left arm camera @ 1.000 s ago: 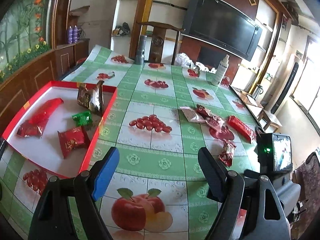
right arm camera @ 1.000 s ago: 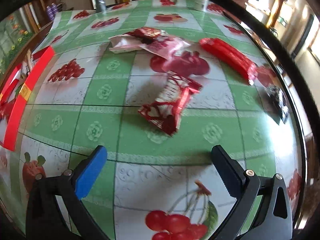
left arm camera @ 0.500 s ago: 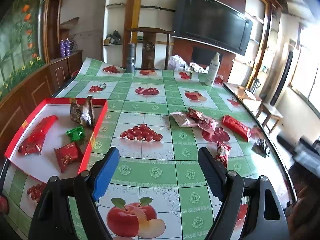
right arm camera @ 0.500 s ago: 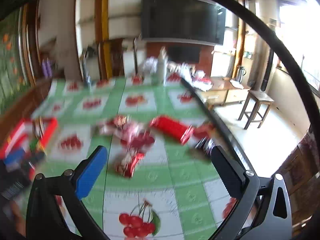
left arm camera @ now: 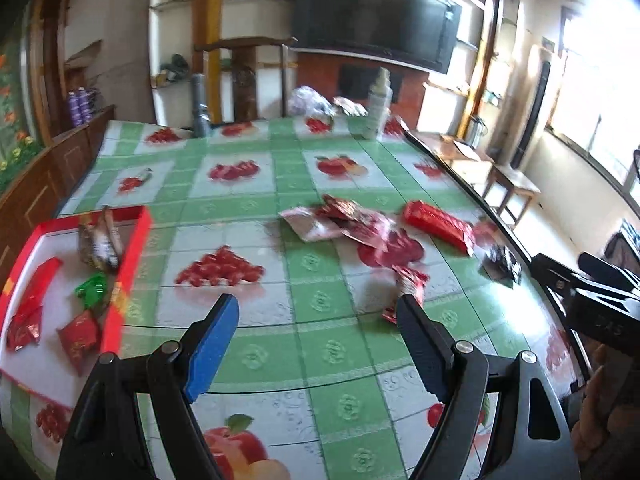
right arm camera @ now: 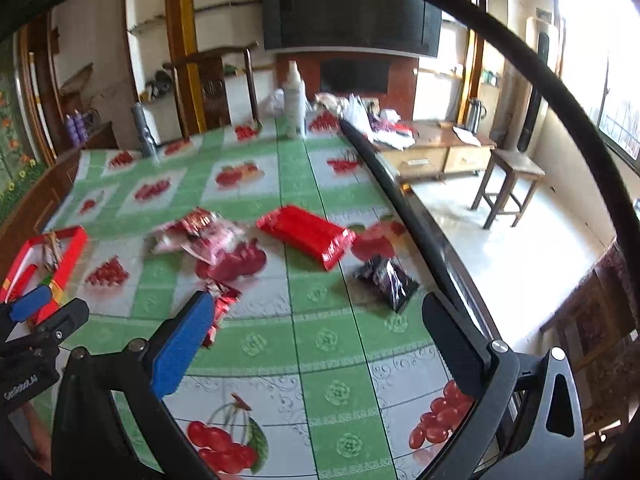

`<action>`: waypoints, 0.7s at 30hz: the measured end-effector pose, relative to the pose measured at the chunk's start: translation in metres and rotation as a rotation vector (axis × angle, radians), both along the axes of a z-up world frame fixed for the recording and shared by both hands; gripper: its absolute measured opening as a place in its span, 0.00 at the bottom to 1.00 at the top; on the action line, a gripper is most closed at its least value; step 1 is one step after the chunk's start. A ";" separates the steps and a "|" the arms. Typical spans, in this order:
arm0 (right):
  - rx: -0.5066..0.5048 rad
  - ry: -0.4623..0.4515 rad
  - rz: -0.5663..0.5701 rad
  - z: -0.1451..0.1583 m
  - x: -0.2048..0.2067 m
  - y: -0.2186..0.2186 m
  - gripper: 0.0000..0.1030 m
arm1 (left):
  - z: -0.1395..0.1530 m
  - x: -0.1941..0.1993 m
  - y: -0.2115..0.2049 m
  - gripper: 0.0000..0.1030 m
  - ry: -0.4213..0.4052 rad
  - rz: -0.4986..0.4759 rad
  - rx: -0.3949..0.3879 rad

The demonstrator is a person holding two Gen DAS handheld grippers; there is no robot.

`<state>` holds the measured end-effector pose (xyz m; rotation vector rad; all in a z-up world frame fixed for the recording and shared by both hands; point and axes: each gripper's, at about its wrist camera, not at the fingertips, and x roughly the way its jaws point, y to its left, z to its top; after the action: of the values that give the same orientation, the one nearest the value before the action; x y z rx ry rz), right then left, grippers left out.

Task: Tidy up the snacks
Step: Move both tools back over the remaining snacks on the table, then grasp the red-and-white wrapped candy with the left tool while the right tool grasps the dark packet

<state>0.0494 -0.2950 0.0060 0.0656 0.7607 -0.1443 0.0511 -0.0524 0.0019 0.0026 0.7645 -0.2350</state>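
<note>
Both tools gape empty above the worktop [left arm camera: 320,344]: left tool [left arm camera: 316,312]; right tool [right arm camera: 316,312]; loose snacks [right arm camera: 306,236] lie mid-worktop; others sit in the red tray [left arm camera: 132,256], far left.

Green-checked fruit-print tablecloth [left arm camera: 320,344], red tray [left arm camera: 136,248], red packets [left arm camera: 436,226].

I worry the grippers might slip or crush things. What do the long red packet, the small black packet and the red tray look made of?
Long red packet: glossy plastic film, going by its sheen. Small black packet: crinkled shiny film, likely plastic or foil. Red tray: stiff matte walls, white inside, probably cardboard, though the blur leaves it open.
</note>
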 end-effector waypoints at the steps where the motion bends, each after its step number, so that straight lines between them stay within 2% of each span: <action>1: 0.000 0.010 -0.004 -0.003 0.001 -0.003 1.00 | -0.003 0.001 -0.005 0.79 0.012 -0.018 0.005; 4: 0.014 0.045 -0.025 -0.012 0.003 -0.014 1.00 | -0.012 0.004 -0.020 0.79 0.051 -0.085 0.006; 8: 0.087 0.088 -0.072 -0.023 0.011 -0.036 1.00 | -0.023 0.012 -0.040 0.79 0.094 -0.156 0.023; 13: 0.120 0.131 -0.185 -0.034 0.038 -0.057 1.00 | -0.033 0.031 -0.058 0.79 0.124 -0.196 0.045; 21: 0.060 0.248 -0.229 -0.067 0.089 -0.057 0.99 | -0.052 0.054 -0.082 0.78 0.164 -0.248 0.096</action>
<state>0.1380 -0.3521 -0.0606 0.1952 1.0041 -0.3521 0.1053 -0.1348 -0.0497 0.1721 0.9390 -0.4380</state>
